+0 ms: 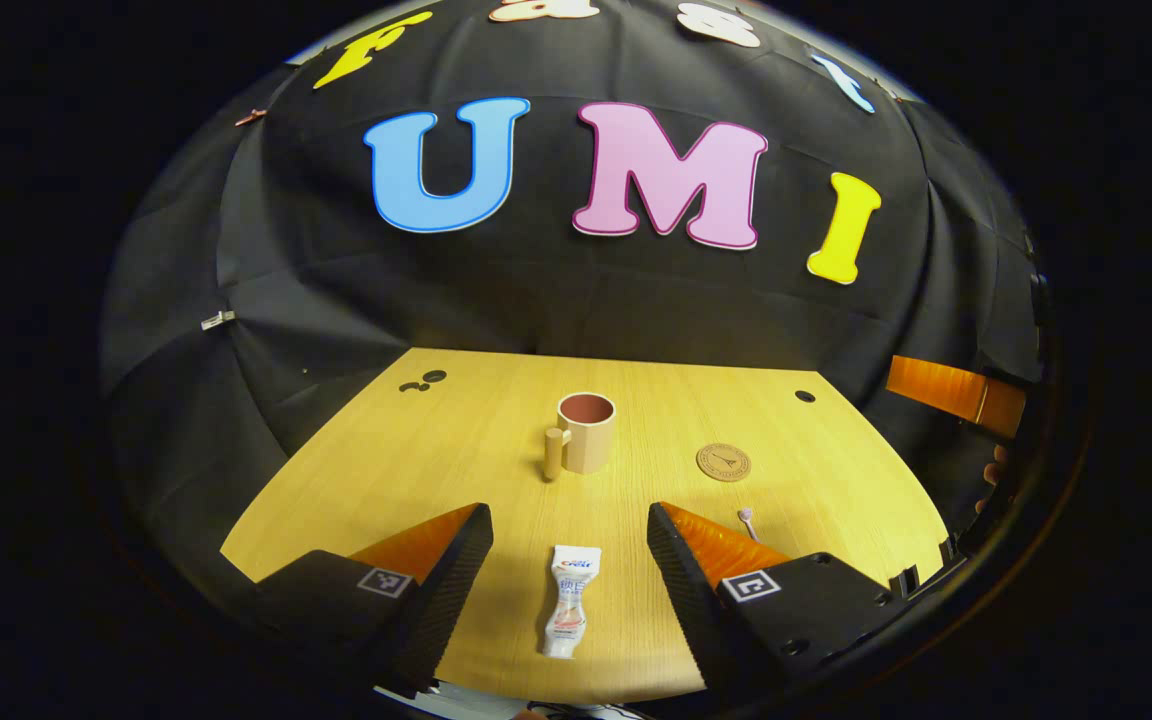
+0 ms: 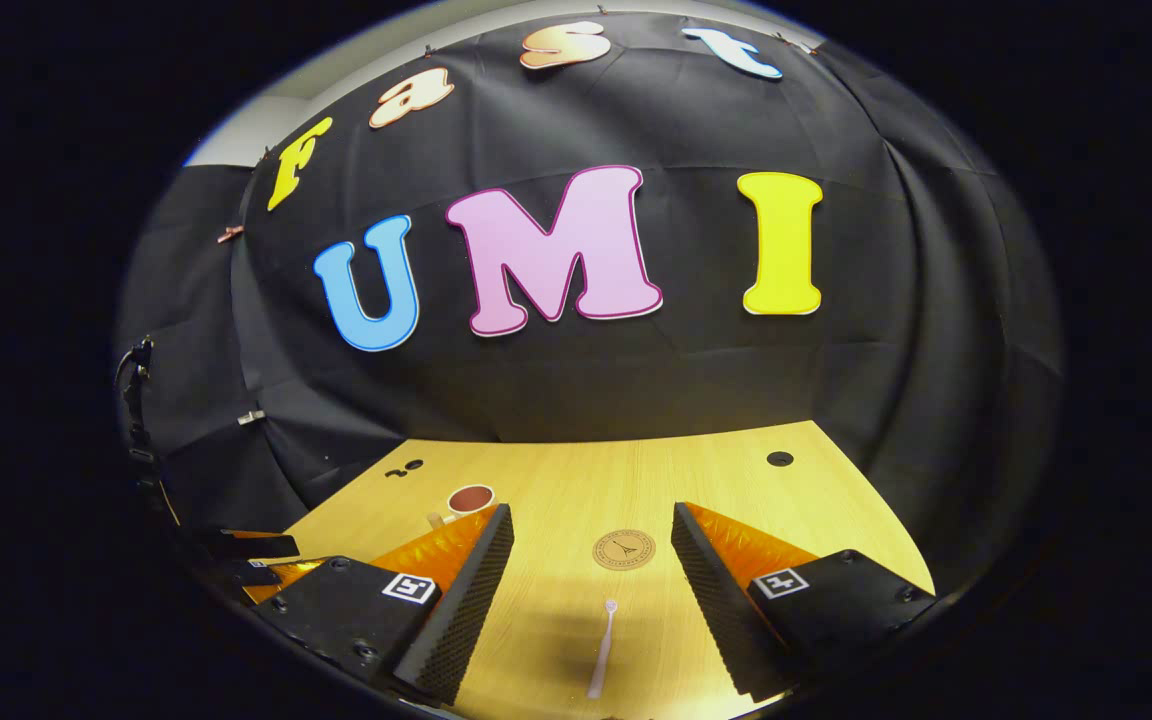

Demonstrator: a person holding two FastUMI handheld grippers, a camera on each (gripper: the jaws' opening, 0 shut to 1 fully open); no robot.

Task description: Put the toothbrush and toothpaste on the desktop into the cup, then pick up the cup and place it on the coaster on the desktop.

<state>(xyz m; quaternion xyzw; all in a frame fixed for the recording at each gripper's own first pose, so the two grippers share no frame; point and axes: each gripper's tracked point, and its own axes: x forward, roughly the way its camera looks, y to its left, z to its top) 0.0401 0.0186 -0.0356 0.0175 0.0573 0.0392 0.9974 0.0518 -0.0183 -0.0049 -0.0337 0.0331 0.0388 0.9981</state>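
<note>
In the left gripper view a white toothpaste tube (image 1: 570, 614) lies on the wooden desktop (image 1: 476, 440), between the fingers of my open left gripper (image 1: 570, 545). A tan cup (image 1: 583, 433) with a dark red inside stands upright farther back, handle to the left. The round coaster (image 1: 723, 462) lies to its right, and the toothbrush head (image 1: 747, 519) peeks out beside my right finger. In the right gripper view the white toothbrush (image 2: 602, 649) lies between the fingers of my open right gripper (image 2: 593, 568), with the coaster (image 2: 624, 550) just beyond and the cup (image 2: 466, 501) at the left.
Small dark holes (image 1: 805, 396) mark the desktop's far corners. The other gripper (image 1: 951, 392) and a hand show at the right edge of the left gripper view. Another gripper's body (image 2: 236, 545) sits at the left edge of the right gripper view.
</note>
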